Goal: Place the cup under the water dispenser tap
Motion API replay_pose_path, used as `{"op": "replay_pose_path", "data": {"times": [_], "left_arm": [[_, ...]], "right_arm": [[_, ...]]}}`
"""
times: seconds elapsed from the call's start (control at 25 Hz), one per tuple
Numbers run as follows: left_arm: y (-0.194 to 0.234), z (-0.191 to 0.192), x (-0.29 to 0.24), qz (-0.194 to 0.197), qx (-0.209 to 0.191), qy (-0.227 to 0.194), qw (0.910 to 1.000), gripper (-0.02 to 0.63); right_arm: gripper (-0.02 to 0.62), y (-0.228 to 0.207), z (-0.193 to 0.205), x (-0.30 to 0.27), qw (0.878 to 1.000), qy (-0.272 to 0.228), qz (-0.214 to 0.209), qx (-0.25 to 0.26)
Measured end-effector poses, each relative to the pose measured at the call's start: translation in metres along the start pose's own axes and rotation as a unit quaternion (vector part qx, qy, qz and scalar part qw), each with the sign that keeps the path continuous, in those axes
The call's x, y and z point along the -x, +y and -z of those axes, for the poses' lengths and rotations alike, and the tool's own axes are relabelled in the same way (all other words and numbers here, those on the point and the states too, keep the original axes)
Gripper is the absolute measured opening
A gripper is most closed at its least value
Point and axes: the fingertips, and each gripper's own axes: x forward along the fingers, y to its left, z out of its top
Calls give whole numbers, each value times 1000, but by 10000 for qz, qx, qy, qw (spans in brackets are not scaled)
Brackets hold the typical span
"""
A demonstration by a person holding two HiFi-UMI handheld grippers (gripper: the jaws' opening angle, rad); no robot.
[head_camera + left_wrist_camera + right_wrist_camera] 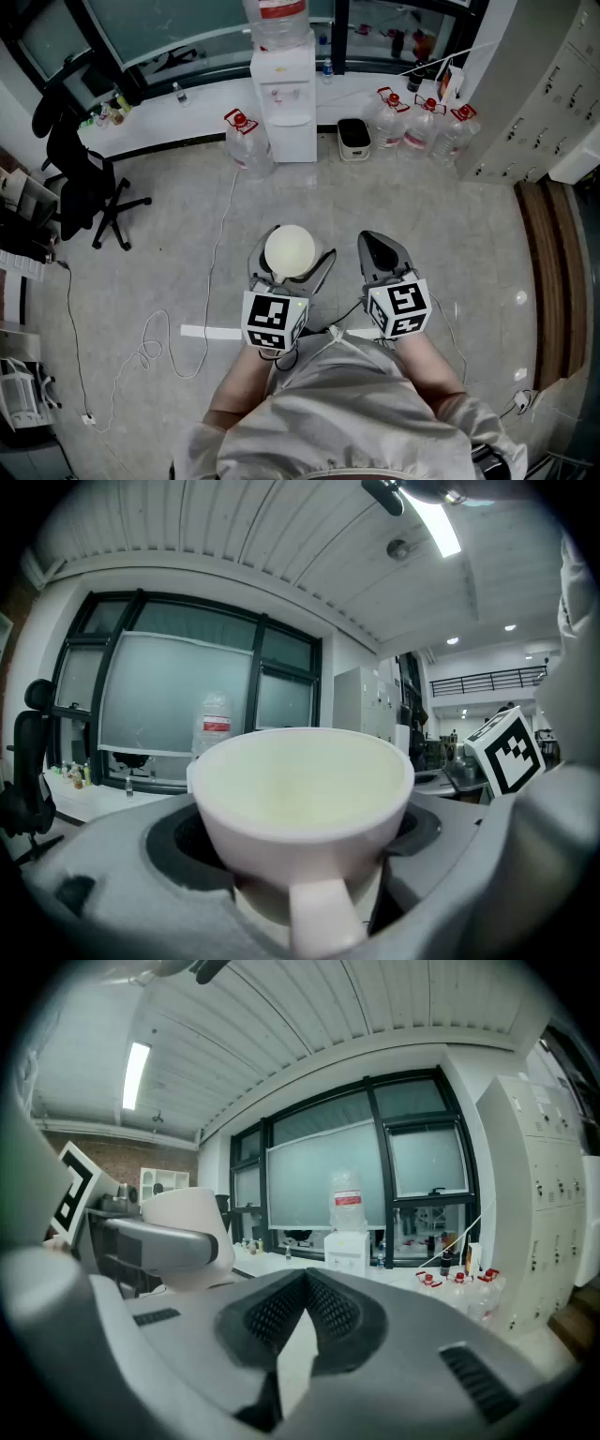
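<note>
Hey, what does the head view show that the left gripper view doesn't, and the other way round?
Only the head view: the right claw with its tips closed on nothing, and the spare water bottles standing on the floor. Only the left gripper view: the cup's handle pointing back at the camera, and the ceiling light. Both: the white cup clamped in the left claw, the water dispenser far ahead by the window, and the office chair.
</note>
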Motion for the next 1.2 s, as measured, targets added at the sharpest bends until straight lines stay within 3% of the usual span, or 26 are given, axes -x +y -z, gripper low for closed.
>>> {"op": "replay_pose_path", "data": {"times": [0.48, 0.8, 1.2], "left_arm": [[0, 15, -17, -10, 110, 115, 9999, 469], [0, 21, -37, 16, 151, 203, 9997, 469], [36, 39, -83, 56, 117, 255, 9996, 468]], "right_arm": [[28, -14, 11, -5, 10000, 70, -12, 13], [28, -37, 22, -8, 9992, 72, 102, -382], [28, -62, 43, -54, 9979, 78, 199, -619]]}}
